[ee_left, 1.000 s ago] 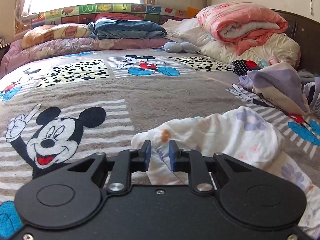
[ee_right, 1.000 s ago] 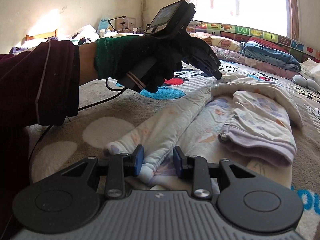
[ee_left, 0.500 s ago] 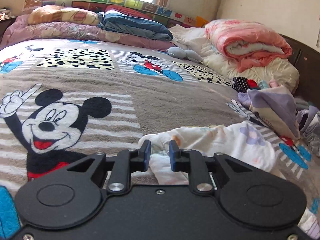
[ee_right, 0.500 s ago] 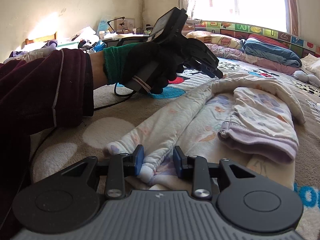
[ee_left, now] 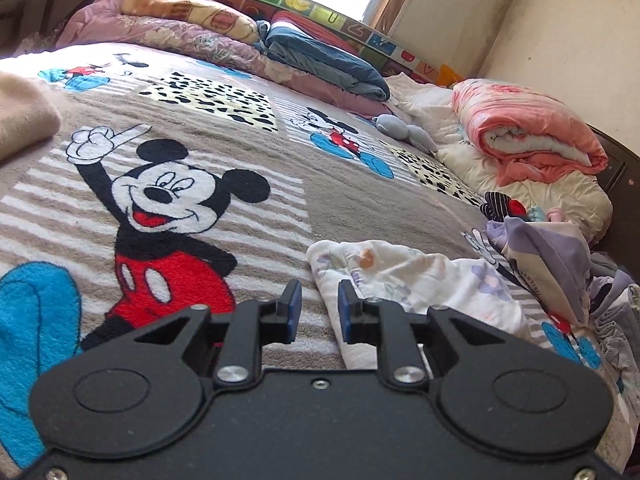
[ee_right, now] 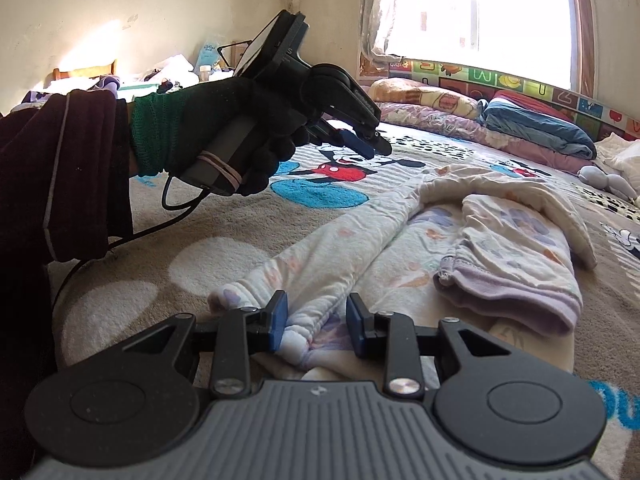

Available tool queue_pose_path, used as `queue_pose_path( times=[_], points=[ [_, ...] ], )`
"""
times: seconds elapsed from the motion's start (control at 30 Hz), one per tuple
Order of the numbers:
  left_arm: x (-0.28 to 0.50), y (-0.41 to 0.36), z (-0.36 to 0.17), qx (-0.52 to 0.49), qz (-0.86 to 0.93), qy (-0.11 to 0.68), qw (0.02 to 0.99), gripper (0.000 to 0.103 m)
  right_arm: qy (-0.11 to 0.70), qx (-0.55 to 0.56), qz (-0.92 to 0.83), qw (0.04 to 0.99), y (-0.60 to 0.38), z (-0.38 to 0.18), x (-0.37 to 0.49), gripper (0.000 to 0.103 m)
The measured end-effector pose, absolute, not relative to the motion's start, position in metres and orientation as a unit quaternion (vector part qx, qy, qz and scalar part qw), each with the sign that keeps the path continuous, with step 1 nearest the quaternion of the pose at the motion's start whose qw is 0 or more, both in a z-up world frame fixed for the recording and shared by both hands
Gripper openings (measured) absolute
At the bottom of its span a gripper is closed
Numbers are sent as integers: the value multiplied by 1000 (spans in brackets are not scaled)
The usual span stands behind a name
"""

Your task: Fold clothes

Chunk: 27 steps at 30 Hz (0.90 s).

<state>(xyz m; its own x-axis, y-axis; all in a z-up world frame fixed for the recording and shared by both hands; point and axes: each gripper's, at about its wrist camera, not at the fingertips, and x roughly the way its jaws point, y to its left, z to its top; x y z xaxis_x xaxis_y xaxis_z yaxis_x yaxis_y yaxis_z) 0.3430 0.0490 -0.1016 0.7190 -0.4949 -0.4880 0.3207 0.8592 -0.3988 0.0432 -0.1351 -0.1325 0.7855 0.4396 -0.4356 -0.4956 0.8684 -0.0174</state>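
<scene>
Our bed, under its cartoon-mouse blanket, filled both views. The white floral garment lay rumpled across the centre of the right view, sleeve trailing to the lower middle. Since the earlier frame our left view had tilted. Our left gripper, upper centre in a gloved hand, hung above the blanket, jaws slightly parted, empty. Our right gripper jaws straddled the cuff, spread.

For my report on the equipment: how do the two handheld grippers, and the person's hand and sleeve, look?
The left gripper is black plastic with blue-padded fingers and silver screws. The right gripper is similar, but with a ribbed grey body. The left hand wears a black glove with a green cuff; the sleeve is dark maroon. A black cable hangs from the handle.
</scene>
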Motion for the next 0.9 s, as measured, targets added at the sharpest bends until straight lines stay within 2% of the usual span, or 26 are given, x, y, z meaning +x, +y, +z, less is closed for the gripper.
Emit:
queue_pose_path(
  times=[0.2, 0.27, 0.3, 0.33, 0.43, 0.57, 0.7, 0.77, 0.83, 0.9],
  points=[
    [367, 33, -110, -142, -243, 310, 908, 16, 194, 9, 260, 946, -167, -102, 32, 35],
    [371, 30, -111, -134, -249, 310, 907, 16, 181, 87, 237, 951, -197, -87, 45, 49],
    [373, 29, -111, -132, -252, 310, 907, 16, 180, 142, 212, 950, -219, -85, 59, 61],
    [376, 29, -111, -137, -256, 310, 905, 16, 178, 196, 187, 946, -241, -83, 73, 69],
    [385, 31, -112, -151, -265, 308, 901, 16, 206, 360, 116, 902, -313, -104, 131, 70],
    [396, 35, -116, -170, -261, 315, 896, 16, 240, 519, 77, 817, -371, -158, 198, 72],
    [401, 37, -120, -178, -262, 320, 893, 16, 231, 569, 82, 785, -382, -182, 236, 73],
    [401, 35, -121, -174, -264, 321, 893, 16, 226, 569, 80, 787, -381, -185, 251, 69],
    [400, 33, -121, -170, -266, 321, 893, 16, 221, 568, 76, 789, -379, -187, 260, 41],
    [400, 32, -121, -167, -269, 321, 893, 16, 200, 554, 90, 803, -376, -176, 256, 22]
  ],
)
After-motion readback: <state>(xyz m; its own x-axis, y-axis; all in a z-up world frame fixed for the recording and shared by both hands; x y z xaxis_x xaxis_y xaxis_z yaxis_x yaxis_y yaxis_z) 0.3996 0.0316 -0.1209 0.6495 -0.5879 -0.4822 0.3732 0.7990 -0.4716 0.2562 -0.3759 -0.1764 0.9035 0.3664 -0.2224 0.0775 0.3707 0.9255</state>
